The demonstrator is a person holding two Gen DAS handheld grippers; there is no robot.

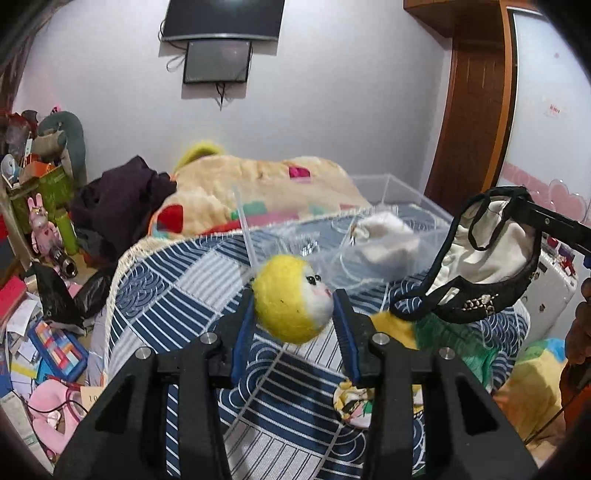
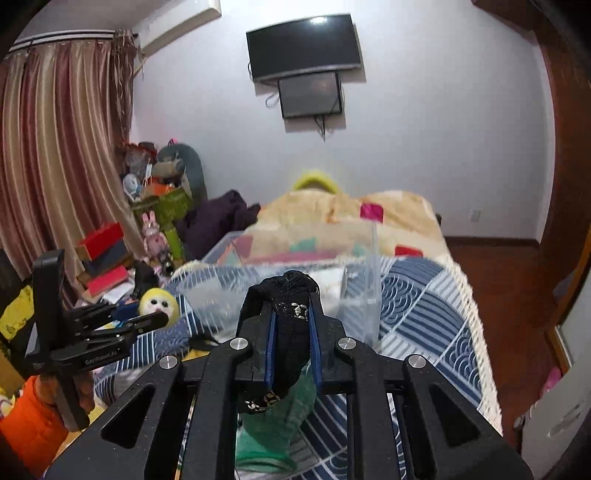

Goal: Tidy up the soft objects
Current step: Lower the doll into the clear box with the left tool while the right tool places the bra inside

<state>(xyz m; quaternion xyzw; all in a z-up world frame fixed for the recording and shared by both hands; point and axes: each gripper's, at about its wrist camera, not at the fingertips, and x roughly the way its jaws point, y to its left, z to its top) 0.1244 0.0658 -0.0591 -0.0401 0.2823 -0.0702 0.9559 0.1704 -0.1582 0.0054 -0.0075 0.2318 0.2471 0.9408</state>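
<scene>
— Yellow doll head (image 1: 291, 297) is squeezed in the left gripper (image 1: 295, 314), just in front of the clear box (image 1: 388, 192).
— Right gripper (image 2: 291, 325) pinches the black cloth (image 2: 291, 317) there too. Lift both over the rim, then let go gently.

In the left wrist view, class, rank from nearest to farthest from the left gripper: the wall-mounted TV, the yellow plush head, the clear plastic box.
1. Yellow plush head: between the left gripper's fingers.
2. Clear plastic box: on the bed beyond, slightly right.
3. Wall-mounted TV: high on the far wall.
</scene>
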